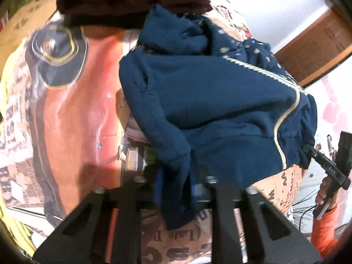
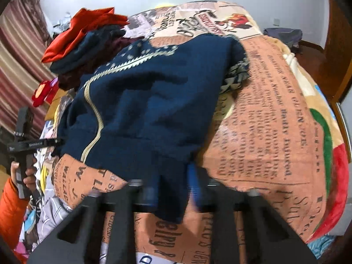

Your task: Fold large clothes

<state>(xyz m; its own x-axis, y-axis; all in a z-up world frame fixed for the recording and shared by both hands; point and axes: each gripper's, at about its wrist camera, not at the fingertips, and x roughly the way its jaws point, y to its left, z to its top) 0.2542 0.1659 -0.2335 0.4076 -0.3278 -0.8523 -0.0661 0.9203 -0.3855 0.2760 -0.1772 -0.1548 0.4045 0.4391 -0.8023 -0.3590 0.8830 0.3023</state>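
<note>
as i looked down the left view, my left tongs (image 1: 176, 189) were clamped on the navy sweater (image 1: 211, 101) hem on the bed (image 1: 72, 110); right view: right tongs (image 2: 173, 189) clamped on the opposite corner, the garment's length running away from both.

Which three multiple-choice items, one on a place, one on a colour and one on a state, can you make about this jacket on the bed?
1. Where does the pile of clothes lie?
A. beyond the jacket
B. on the floor
C. under the bedspread

2. What colour is the jacket?
A. red
B. navy blue
C. white

3. How do the jaws of the right gripper stand?
A. wide open, nothing between
B. closed on the jacket's hem
C. closed on the bedspread

Answers:
1 A, the pile sits behind the jacket on the bedspread.
2 B, its fabric is navy with a pale zip.
3 B, the hem runs between the closed jaws.
</note>
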